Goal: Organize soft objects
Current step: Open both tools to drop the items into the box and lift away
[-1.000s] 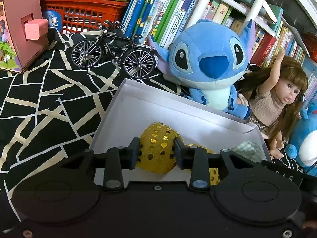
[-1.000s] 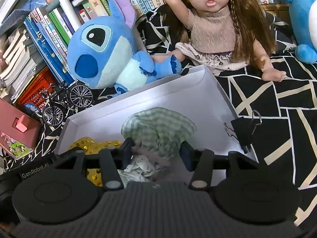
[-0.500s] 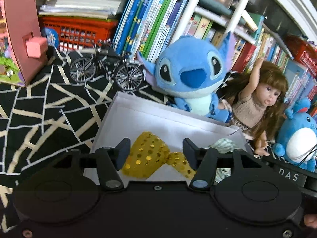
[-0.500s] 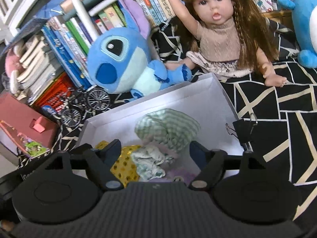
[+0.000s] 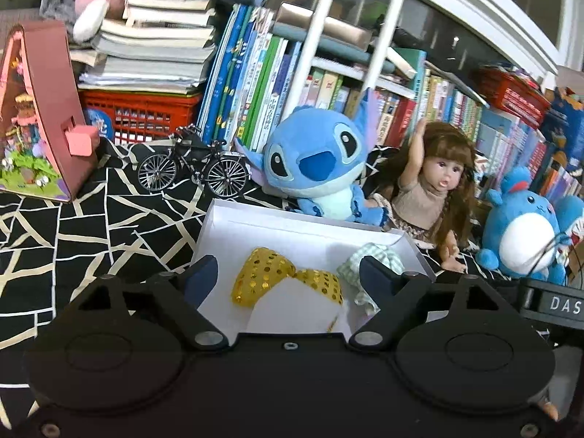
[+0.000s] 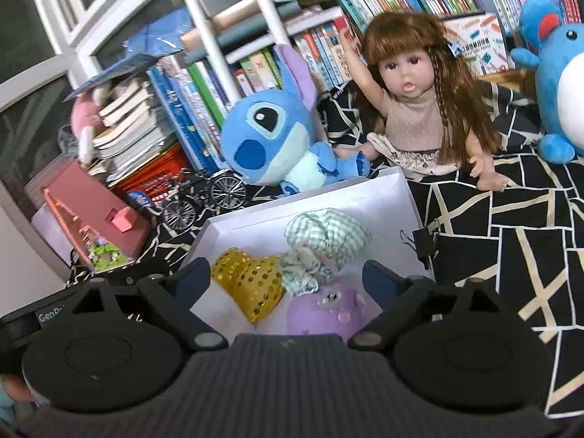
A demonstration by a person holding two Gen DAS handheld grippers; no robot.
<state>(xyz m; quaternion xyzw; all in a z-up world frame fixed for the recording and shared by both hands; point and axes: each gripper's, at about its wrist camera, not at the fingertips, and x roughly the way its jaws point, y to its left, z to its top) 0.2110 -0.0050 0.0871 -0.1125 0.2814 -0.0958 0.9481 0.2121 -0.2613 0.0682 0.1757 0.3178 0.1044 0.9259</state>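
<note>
Soft items, a gold sequined cloth and a green checked cloth, lie in a white box beneath both grippers' opening, empty fingers, beside housings lettered "DAS" and "GenR".

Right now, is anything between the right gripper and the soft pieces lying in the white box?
Nothing visible does. The right gripper has its fingers opening, with nothing pressed between them. Beyond them, the gold sequined piece, green checked cloth and purple piece lie uncovered in the lidless white box. A black binder clip sits outside its right wall.
</note>
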